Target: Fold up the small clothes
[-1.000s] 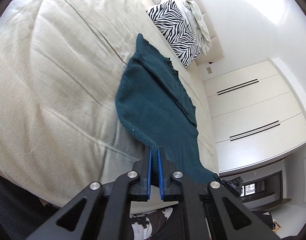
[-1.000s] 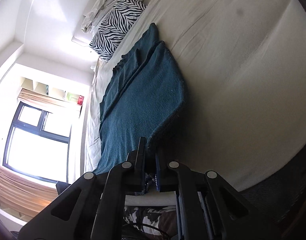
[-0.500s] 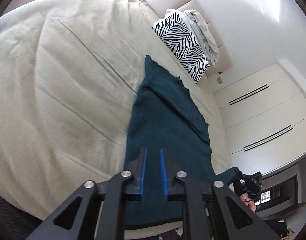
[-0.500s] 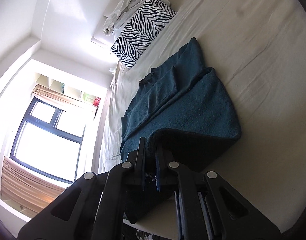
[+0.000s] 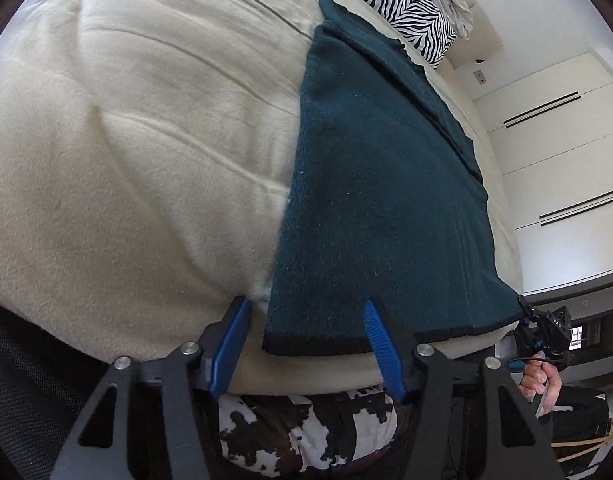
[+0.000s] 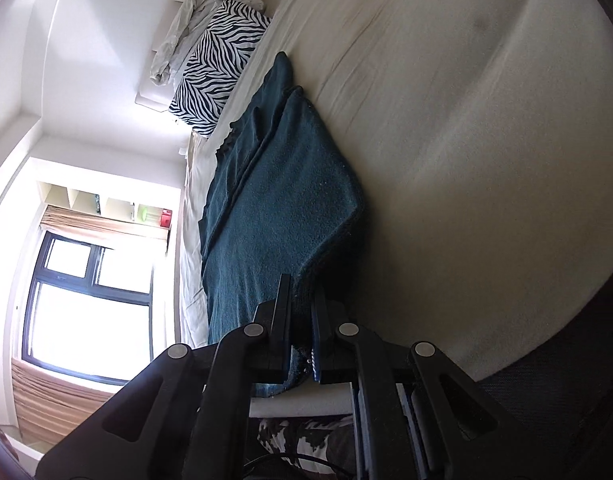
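Note:
A dark teal knitted garment (image 5: 382,184) lies flat on the cream bed (image 5: 146,140), its near hem at the bed's front edge. My left gripper (image 5: 306,312) is open, its blue fingers (image 5: 230,344) straddling the hem's near left corner without holding it. My right gripper (image 6: 302,308) is shut on the garment's (image 6: 282,208) other near corner, which rises a little off the bed (image 6: 466,120). The right gripper also shows in the left wrist view (image 5: 546,328), held by a hand at the garment's right corner.
A zebra-print pillow (image 5: 398,0) with a pale crumpled cloth (image 6: 186,36) on it lies at the head of the bed. White wardrobe doors (image 5: 558,140) stand beyond the bed's right side. A window (image 6: 86,304) is to the left. A cow-print fabric (image 5: 306,432) lies below the bed's front edge.
My left gripper has opened and let go of the garment's corner. The garment has been spread flat toward the front edge of the bed. My right gripper stays shut on its corner.

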### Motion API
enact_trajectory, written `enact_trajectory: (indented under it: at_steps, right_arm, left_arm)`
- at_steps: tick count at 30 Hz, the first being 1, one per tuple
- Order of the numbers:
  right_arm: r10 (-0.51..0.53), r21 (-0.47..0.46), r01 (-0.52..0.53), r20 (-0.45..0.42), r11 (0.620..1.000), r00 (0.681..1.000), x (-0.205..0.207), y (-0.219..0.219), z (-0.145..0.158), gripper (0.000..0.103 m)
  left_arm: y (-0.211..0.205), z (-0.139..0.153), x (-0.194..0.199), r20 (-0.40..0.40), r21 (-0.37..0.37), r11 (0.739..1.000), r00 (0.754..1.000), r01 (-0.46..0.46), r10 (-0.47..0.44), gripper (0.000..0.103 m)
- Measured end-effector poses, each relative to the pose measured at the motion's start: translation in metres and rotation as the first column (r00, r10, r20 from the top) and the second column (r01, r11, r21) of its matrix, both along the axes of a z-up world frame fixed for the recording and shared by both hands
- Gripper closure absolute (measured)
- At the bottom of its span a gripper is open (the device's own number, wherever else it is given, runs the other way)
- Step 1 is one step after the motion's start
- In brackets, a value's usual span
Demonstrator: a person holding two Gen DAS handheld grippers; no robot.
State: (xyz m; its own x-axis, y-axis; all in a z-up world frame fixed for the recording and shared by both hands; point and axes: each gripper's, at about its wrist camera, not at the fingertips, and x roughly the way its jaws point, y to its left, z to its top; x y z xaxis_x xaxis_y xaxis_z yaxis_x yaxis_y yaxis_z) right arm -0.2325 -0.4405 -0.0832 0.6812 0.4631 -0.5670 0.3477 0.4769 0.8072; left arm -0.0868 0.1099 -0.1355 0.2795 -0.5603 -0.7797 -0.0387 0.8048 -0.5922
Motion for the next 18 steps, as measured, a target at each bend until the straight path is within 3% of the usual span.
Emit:
enact_trajectory:
  at_steps: [1,5,9,13,18]
  right_arm:
    - [-0.001,0.001,0.001,0.0,1.0,1.0,-0.002,0.001,-0.002,0.096]
    - [0.008,0.002,-0.008,-0.005,1.0,1.0,-0.004,0.002,-0.011,0.096]
    - [0.002,0.011,-0.002,-0.013,1.0,1.0,-0.004,0.001,-0.018,0.096]
    - [0.007,0.004,-0.007,-0.017,1.0,1.0,-0.005,0.001,-0.017,0.096]
    - [0.016,-0.004,-0.016,-0.005,1.0,1.0,0.0,0.005,-0.008,0.096]
  left_arm:
    - [0.005,-0.004,0.001,-0.014,-0.033,0.999,1.0,-0.023,0.023,0.057]
    - [0.017,-0.012,0.002,-0.046,-0.103,0.994,0.999,-0.031,0.026,0.066]
    - [0.026,-0.017,0.0,-0.064,-0.153,0.988,0.998,-0.033,0.023,0.094]
    - [0.03,-0.016,-0.004,-0.057,-0.193,0.98,0.998,-0.051,0.041,0.096]
    - [0.031,0.017,0.002,0.023,-0.277,0.96,0.998,-0.042,0.05,0.096]
